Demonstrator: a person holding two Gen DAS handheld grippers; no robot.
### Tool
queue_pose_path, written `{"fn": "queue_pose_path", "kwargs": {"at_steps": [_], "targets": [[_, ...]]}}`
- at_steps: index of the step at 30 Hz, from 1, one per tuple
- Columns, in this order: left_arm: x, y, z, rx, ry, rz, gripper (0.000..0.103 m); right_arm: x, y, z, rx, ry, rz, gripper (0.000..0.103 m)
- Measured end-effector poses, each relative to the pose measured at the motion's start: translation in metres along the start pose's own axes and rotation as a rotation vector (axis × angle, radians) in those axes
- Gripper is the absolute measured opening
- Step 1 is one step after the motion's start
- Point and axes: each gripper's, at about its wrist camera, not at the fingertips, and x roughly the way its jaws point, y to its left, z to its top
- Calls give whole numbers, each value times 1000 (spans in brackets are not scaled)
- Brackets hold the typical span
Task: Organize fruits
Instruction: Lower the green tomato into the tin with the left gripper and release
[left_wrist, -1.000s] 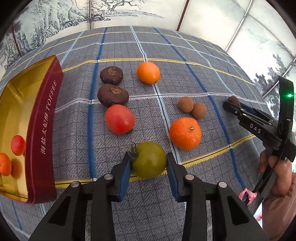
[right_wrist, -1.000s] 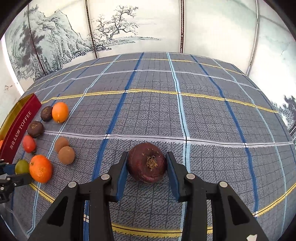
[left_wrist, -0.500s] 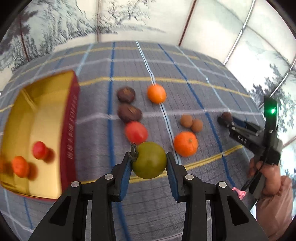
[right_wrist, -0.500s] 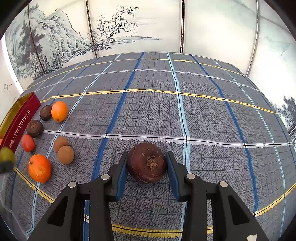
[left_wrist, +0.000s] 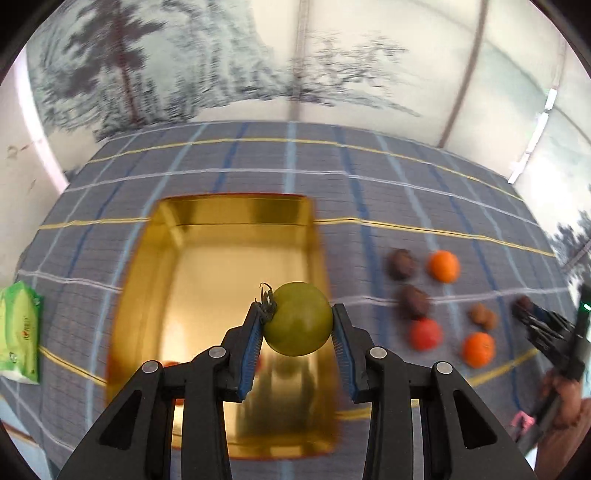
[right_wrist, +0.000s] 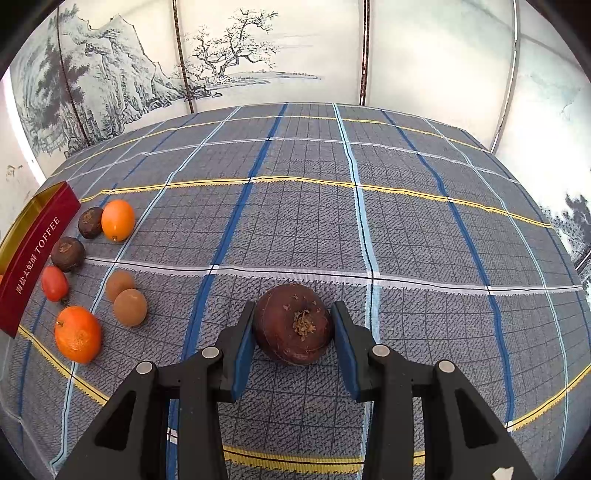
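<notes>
The left gripper (left_wrist: 297, 320) clamps a round green tomato (left_wrist: 298, 318) above the open gold-lined rectangular tin (left_wrist: 221, 236), with loose oranges and brown fruits on the table to its right. The right gripper (right_wrist: 293, 325) grips a dark brown round fruit (right_wrist: 292, 323) against the grey checked tablecloth (right_wrist: 406, 229), the red tin well to its left.

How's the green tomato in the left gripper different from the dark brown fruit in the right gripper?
The green tomato is smooth, yellow-green and has a dark stem; the brown fruit is dull, dark brown and has a rough patch on top. The tomato is held over the open gold tin; the brown fruit sits over the cloth, away from the tin. Both are round, similar in size, and clamped between blue pads.
</notes>
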Motion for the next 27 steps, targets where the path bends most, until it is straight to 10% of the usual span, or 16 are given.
{"fn": "queue_pose_path", "kwargs": {"at_steps": [27], "targets": [[58, 63, -16, -84, 156, 104, 38, 0, 3, 0, -6, 2, -8, 38]]}}
